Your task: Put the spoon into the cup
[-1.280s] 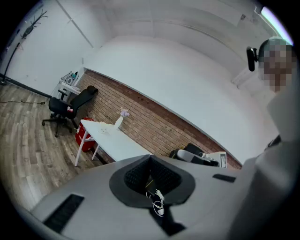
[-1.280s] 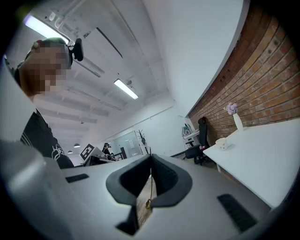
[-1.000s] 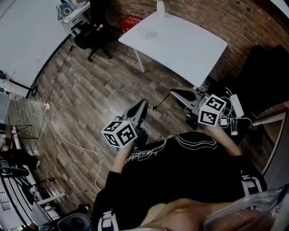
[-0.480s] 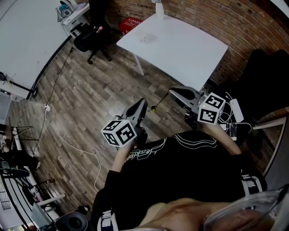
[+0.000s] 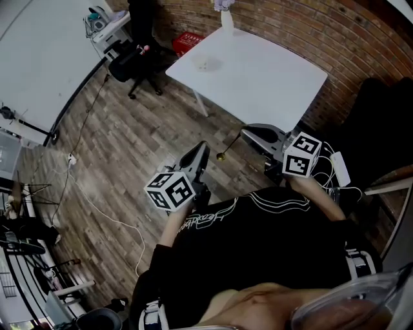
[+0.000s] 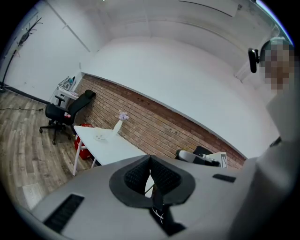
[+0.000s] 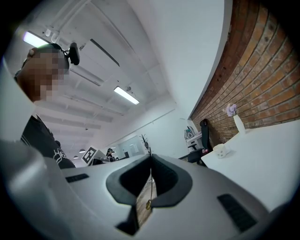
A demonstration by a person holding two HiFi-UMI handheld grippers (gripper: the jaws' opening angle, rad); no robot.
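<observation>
A small gold spoon (image 5: 229, 147) sticks out sideways from my right gripper (image 5: 248, 133), which is shut on its handle; its bowl hangs over the wood floor. In the right gripper view the thin spoon (image 7: 148, 202) runs between the closed pads. My left gripper (image 5: 205, 147) is held beside it, with its jaws shut and nothing in them (image 6: 150, 169). The pale cup (image 5: 208, 63) stands on the white table (image 5: 271, 77) ahead, well beyond both grippers. The cup also shows in the gripper views (image 7: 219, 150) (image 6: 99, 137).
A white vase with flowers (image 5: 227, 16) stands at the table's far edge by the brick wall (image 5: 335, 38). A black office chair (image 5: 137, 61) and a red box (image 5: 188, 38) sit left of the table. A cable (image 5: 103, 206) crosses the floor, and a power strip (image 5: 339, 169) lies at the right.
The table and chair have shifted slightly in the head view as the person walks toward them. Both grippers keep their pose, and the spoon stays in the right one.
</observation>
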